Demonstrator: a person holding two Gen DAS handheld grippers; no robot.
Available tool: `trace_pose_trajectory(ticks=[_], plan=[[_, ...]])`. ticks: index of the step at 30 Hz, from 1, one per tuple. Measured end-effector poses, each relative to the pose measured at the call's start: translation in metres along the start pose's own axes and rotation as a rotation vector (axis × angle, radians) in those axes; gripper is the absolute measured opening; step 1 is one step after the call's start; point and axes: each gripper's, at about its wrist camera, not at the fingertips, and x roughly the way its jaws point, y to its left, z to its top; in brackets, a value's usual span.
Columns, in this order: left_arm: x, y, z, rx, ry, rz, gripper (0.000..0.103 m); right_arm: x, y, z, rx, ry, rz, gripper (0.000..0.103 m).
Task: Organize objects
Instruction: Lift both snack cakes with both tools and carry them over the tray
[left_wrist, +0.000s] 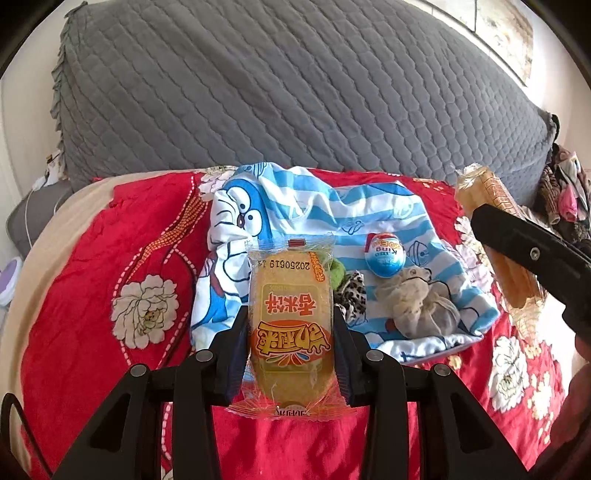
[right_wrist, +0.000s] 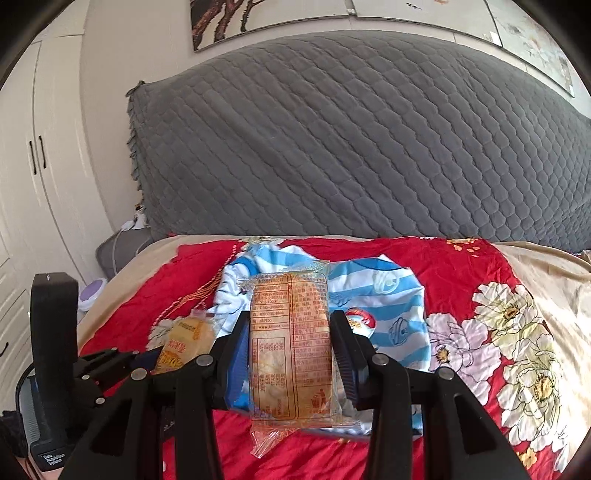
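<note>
My left gripper (left_wrist: 290, 325) is shut on a yellow rice-cake packet (left_wrist: 290, 314), label side up, held above the red bedspread. My right gripper (right_wrist: 291, 332) is shut on a second rice-cake packet (right_wrist: 290, 347), printed back facing me; it also shows in the left wrist view (left_wrist: 495, 229) at the right. The left gripper and its packet (right_wrist: 184, 341) appear at the lower left of the right wrist view. A blue-and-white striped cartoon cloth (left_wrist: 314, 206) lies ahead. On it rest a Kinder egg (left_wrist: 385, 255), a beige scrunchie (left_wrist: 417, 302) and a leopard scrunchie (left_wrist: 351, 293).
The red flowered bedspread (left_wrist: 122, 266) covers the bed. A grey quilted headboard cover (left_wrist: 277, 92) rises behind. White wardrobe doors (right_wrist: 37, 166) stand at the left. A pile of clothes (left_wrist: 565, 192) lies at the far right.
</note>
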Motion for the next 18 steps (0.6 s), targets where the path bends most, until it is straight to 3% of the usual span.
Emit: trace_pose_trajectory(ticks=[18], plan=[[0.047, 0.001, 0.02, 0.0, 0.015, 0.015, 0.041, 0.048, -0.022, -0.003, 0.001, 0.038, -0.05, 0.043]])
